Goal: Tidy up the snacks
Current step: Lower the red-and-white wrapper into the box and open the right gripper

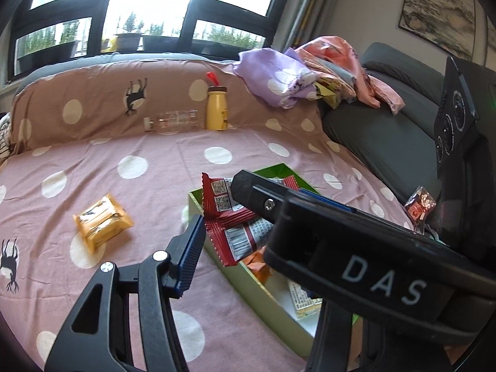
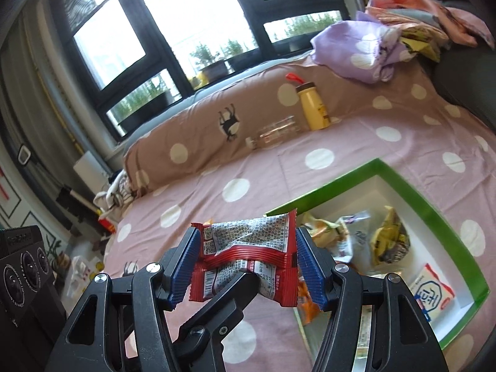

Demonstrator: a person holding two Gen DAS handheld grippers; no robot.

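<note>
My right gripper (image 2: 246,259) is shut on a red and white snack packet (image 2: 248,248), squeezing it between the blue pads above the near left corner of the green box (image 2: 434,214). The box holds several snack packets (image 2: 387,238). In the left wrist view the same red packet (image 1: 229,217) hangs over the box's rim (image 1: 263,291), held by the right gripper's black finger (image 1: 257,192). My left gripper (image 1: 235,226) is open, its blue pad (image 1: 189,254) just left of the packet. An orange snack packet (image 1: 102,221) lies on the bedsheet to the left.
A yellow bottle (image 1: 217,107) and a clear bottle (image 1: 173,121) lie against the brown pillow (image 1: 93,105). Folded clothes (image 1: 310,74) sit on a grey sofa (image 1: 387,130). A small red wrapped snack (image 1: 420,206) rests at the sofa's edge.
</note>
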